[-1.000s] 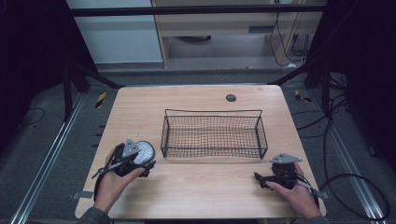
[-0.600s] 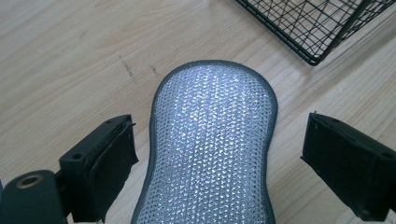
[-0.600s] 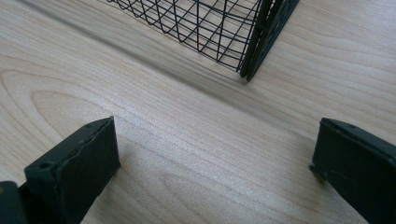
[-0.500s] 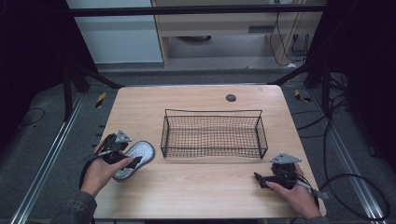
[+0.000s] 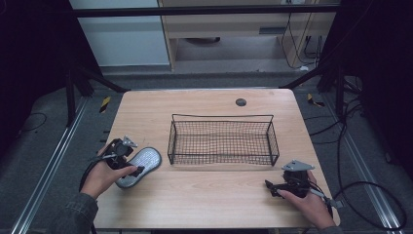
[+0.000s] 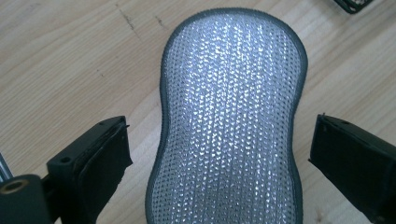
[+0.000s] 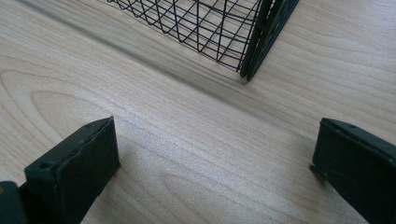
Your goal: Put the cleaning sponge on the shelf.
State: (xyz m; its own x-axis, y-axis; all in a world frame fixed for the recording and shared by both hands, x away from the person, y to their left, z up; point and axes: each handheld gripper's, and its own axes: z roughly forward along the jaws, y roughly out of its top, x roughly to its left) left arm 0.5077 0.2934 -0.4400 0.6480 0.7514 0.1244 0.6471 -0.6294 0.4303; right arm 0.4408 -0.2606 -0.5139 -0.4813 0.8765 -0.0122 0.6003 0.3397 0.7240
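The scrubbing pad [image 6: 231, 121] is glittering silver mesh edged in dark grey, the wire basket [image 5: 223, 140] is black in a fine grid, the table [image 5: 204, 200] is pale wood with grain, and both grippers' jaws are matte black.

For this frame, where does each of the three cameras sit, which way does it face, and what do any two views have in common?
High view: fixed above the person's side, looking forward and down at the table; both forearms and tongs enter from below.
Left gripper view: rides the left tongs, looking down past open jaws at the silver scrubbing pad.
Right gripper view: rides the right tongs, looking past open jaws at bare wood and a corner of the wire basket.
Shared: the high view also shows the pad and basket.
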